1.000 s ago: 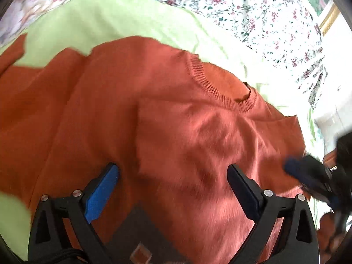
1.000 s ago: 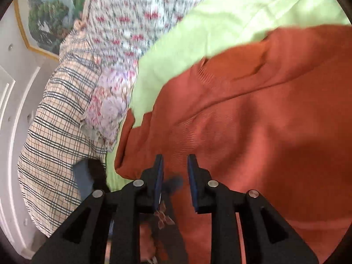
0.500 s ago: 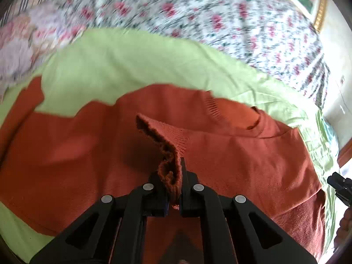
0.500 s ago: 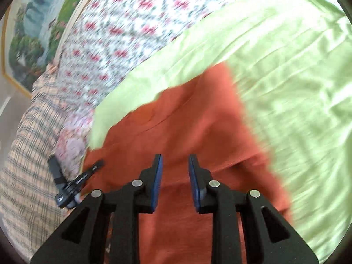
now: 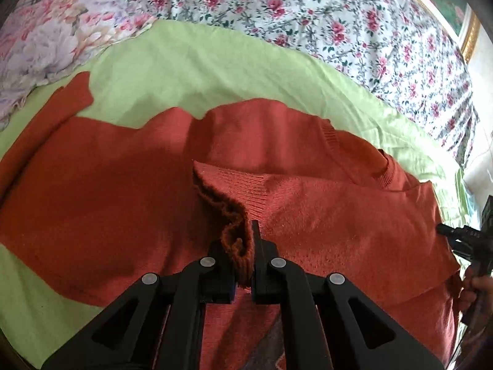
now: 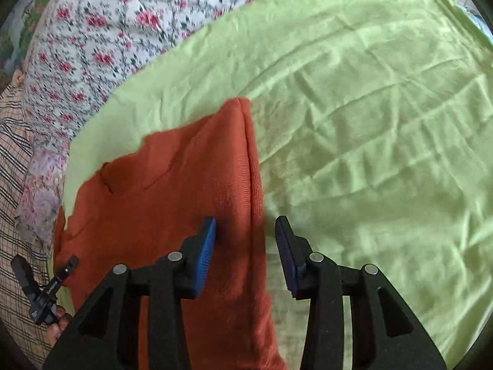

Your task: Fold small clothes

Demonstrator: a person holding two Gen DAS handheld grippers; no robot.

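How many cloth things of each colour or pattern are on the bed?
Orange sweater: 1
Green sheet: 1
Rose-print quilt: 1
Pale flowered pillow: 1
Plaid blanket: 1
Total: 5

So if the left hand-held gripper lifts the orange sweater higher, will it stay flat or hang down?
The orange sweater probably droops: its pinched hem already bunches in the left hand-held gripper. The knit looks soft, likely dragging across the green sheet.
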